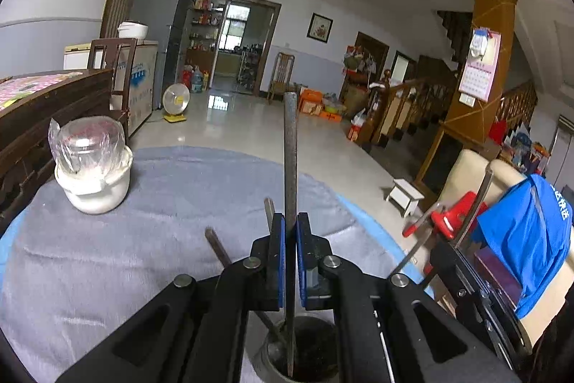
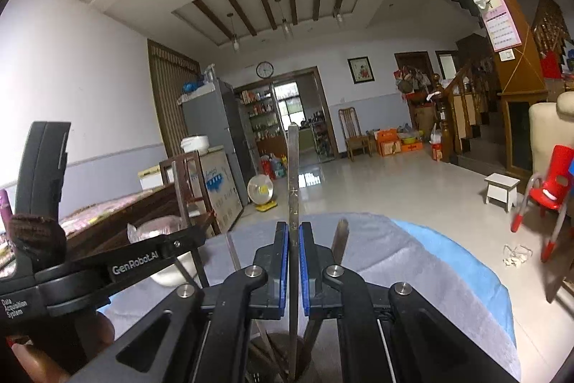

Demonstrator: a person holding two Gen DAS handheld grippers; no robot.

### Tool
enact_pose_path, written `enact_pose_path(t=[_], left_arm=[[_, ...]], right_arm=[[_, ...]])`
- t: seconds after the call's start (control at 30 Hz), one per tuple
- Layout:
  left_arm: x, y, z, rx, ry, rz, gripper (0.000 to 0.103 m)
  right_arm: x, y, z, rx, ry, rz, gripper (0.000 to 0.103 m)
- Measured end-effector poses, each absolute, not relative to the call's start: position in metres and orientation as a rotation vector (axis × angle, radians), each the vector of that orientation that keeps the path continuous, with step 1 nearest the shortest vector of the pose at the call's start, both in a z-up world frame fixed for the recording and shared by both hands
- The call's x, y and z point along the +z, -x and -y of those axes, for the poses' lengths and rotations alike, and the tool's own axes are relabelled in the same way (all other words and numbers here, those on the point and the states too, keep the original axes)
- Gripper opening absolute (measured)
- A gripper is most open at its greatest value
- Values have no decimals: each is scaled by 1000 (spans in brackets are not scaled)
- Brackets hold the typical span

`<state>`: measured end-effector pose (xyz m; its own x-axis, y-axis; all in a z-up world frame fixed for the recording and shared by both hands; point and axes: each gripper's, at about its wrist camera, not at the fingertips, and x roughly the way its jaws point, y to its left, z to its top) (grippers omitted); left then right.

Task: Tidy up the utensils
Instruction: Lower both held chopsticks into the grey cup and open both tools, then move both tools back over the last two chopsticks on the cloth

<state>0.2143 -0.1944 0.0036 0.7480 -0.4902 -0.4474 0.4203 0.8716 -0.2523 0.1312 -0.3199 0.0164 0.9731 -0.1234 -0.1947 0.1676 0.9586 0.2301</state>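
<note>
While both grippers pinch a metal utensil each, the tips sit over the holder.
Left gripper clamps a dark chopstick upright, its tip in the metal cup; right gripper squeezes an engraved chopstick, characters too blurry to read. "GenRobot.AI" and "Data Acquisition System" show on the left unit. Further back, a white jar on the grey cloth.
</note>
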Motion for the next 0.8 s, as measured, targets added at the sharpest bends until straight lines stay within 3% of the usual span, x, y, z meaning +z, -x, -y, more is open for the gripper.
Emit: enact_pose_path(t=[0.4,0.63,0.8], left_arm=[[-5,-180,172,-489,82,-630,7],[-10,-151,132,-451,82,-677,28],[-16,-136,112,-429,83,-725,29]], right_arm=[[-8,-115,325,-131,-337,-327,8],[-14,-102,332,-125,-445,-399,10],[-13,-82,327,-132,-460,-406,10]])
